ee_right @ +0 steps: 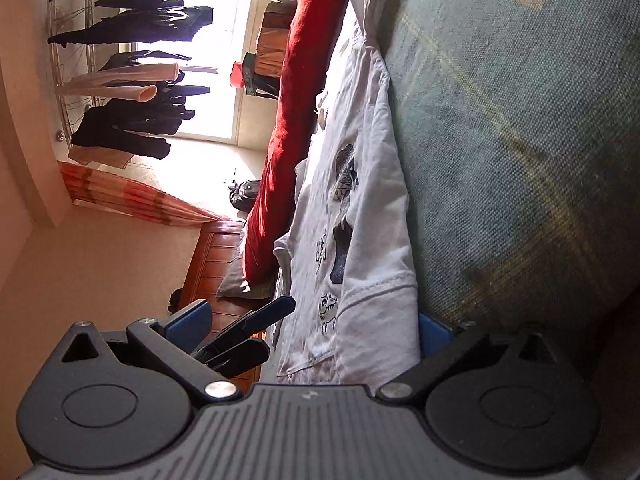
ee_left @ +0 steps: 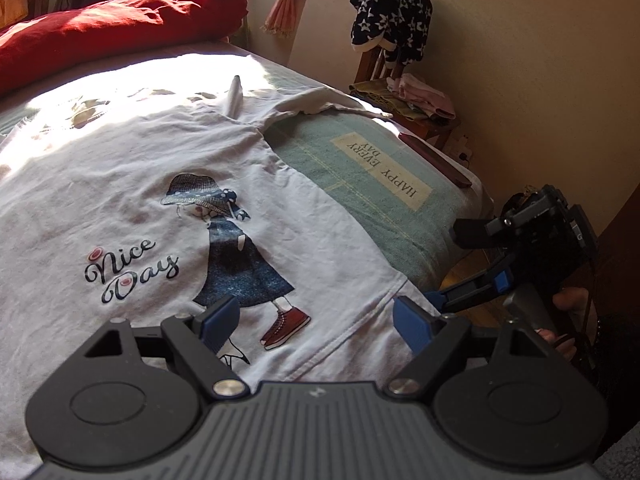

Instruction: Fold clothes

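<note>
A white T-shirt (ee_left: 168,208) with a "Nice Day" girl print lies spread flat on the green bed sheet (ee_left: 360,184). My left gripper (ee_left: 316,322) hovers open over its lower hem, blue pads apart, nothing between them. My right gripper (ee_left: 448,266), held by a hand (ee_left: 564,304), is open at the hem's right corner beside the bed edge. In the right wrist view, which is turned sideways, the T-shirt (ee_right: 360,240) hem lies between the open fingers of my right gripper (ee_right: 312,328); one blue pad (ee_right: 434,334) sits under the hem against the sheet. The left gripper (ee_right: 260,332) shows just left of the hem.
A red duvet (ee_left: 120,28) is bunched along the far side of the bed. A wooden chair (ee_left: 404,92) against the wall holds pink clothes and a star-patterned garment (ee_left: 392,16). Dark clothes hang on a rack (ee_right: 132,80) by the bright window.
</note>
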{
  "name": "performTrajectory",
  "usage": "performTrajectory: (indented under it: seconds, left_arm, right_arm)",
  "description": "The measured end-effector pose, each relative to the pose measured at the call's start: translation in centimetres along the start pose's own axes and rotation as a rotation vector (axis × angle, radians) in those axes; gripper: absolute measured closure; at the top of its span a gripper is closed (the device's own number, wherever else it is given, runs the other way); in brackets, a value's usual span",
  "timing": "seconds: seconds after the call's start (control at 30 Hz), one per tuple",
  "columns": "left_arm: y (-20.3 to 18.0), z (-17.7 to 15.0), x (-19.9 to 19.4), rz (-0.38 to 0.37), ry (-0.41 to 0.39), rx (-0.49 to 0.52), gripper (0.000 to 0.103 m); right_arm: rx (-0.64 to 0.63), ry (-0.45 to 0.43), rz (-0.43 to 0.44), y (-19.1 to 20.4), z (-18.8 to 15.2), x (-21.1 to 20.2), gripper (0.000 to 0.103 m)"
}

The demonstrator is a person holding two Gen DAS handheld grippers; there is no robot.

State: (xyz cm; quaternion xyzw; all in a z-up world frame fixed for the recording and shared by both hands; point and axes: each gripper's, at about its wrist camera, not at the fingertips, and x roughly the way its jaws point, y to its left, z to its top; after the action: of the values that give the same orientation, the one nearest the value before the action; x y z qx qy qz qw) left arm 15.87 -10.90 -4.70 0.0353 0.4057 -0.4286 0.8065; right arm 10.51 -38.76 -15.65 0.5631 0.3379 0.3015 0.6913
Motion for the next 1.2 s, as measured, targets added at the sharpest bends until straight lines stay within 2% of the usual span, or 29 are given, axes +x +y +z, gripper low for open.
performTrajectory:
  seconds: [0.1,0.2,0.37,0.53,0.6,0.73,0.87,0.93,0.97,1.1,1.2]
  left_arm:
    - [-0.5,0.4,1.5,-0.052,0.02,0.027,0.019]
    - [-1.1,0.9,3.0,-0.103,0.04,0.054,0.019]
    - [-2.2,1.3,7.7,-0.187,0.122,0.058,0.019]
    - [-4.1,1.0,7.0,-0.23,0.127,0.138,0.018]
    - [-3.5,0.8,5.4,-0.174,0.117,0.16,0.018]
    - [0.2,0.1,2.6,0.085,0.125,0.14,0.016]
    - [3.9,-0.6,-0.1,0.344,0.132,0.118,0.016]
    - [5.8,-0.9,-1.5,0.474,0.134,0.106,0.016]
    - [6.6,-1.5,-2.1,0.497,0.13,0.083,0.016]
    - [9.3,-4.8,-4.2,0.462,0.095,-0.062,0.014]
    - [10.2,-7.2,-5.8,0.446,0.048,-0.136,0.008]
  right_arm:
    - [-0.037,0.004,0.081,1.6,0.7,-0.4,0.0]
    - [-0.077,-0.005,0.079,3.2,1.4,-1.4,0.0]
    - [-0.102,-0.047,0.024,4.3,1.6,-3.8,0.0]
    - [-0.128,-0.088,-0.06,4.9,1.4,-5.8,0.0]
    - [-0.143,-0.083,-0.075,5.2,1.6,-5.7,0.0]
    - [-0.196,-0.055,-0.081,6.3,2.5,-3.2,0.0]
    - [-0.362,-0.018,-0.228,8.6,3.9,1.9,0.0]
    - [-0.487,0.015,-0.352,10.1,4.0,5.6,0.0]
    - [-0.548,0.033,-0.391,10.4,3.7,7.3,0.0]
    - [-0.741,0.114,-0.508,10.7,2.2,13.7,0.0]
    - [-0.855,0.158,-0.643,9.5,0.2,16.4,0.0]
